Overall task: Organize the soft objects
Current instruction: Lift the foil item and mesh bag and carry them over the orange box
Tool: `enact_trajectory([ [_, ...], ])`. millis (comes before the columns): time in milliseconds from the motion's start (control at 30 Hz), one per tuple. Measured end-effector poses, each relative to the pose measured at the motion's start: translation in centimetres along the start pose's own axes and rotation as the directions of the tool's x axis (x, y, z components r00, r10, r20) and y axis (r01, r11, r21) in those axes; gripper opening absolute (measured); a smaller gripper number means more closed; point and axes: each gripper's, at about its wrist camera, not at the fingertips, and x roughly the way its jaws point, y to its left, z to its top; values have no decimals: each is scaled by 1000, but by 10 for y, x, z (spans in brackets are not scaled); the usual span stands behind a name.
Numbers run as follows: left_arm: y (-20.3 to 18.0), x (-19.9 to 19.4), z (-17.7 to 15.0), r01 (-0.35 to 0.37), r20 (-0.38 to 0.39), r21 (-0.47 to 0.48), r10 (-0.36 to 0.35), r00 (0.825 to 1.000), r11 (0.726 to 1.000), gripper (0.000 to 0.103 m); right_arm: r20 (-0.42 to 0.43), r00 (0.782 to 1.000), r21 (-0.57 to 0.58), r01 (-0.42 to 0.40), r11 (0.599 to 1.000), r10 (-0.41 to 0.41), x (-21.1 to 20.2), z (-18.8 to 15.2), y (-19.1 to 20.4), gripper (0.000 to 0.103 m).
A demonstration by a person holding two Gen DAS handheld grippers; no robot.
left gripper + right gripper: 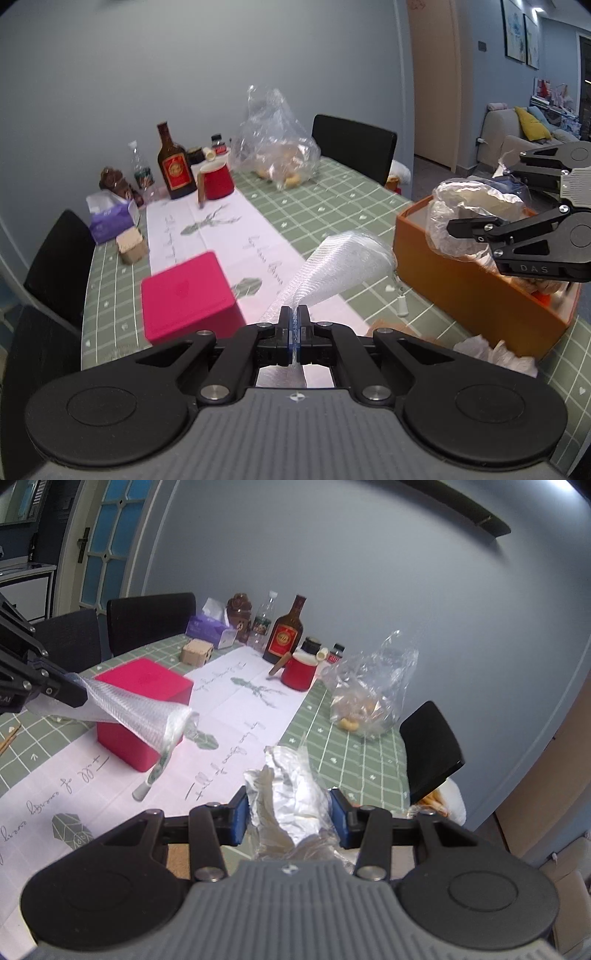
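My left gripper is shut on the edge of a white mesh drawstring pouch, which hangs stretched out above the table; the same pouch shows at the left of the right wrist view, pinched by the left gripper. My right gripper is shut on a crumpled silver foil bag, held over the table. In the left wrist view that foil bag sits in the right gripper just above an orange box.
On the green checked tablecloth lie a white runner, a pink box, a red mug, a brown bottle, a purple tissue box and a clear plastic bag of snacks. Black chairs surround the table.
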Motion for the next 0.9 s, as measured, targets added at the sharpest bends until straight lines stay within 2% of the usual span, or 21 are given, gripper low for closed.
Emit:
enact_trajectory([
  [300,-46,-21,52,33,74,68,-38,997,997,2,59,997,-1,55,999,-55,-38,17,-48,44],
  [700,-120,-20,87,137,106,146,-154,982,980,2,63,990,3,127,992,-127,-70,8,-105,44],
  [900,-143,-23,114,154,134,180,-179,975,972,2,75,985,6,159,987,-159,-83,13,-134,44],
])
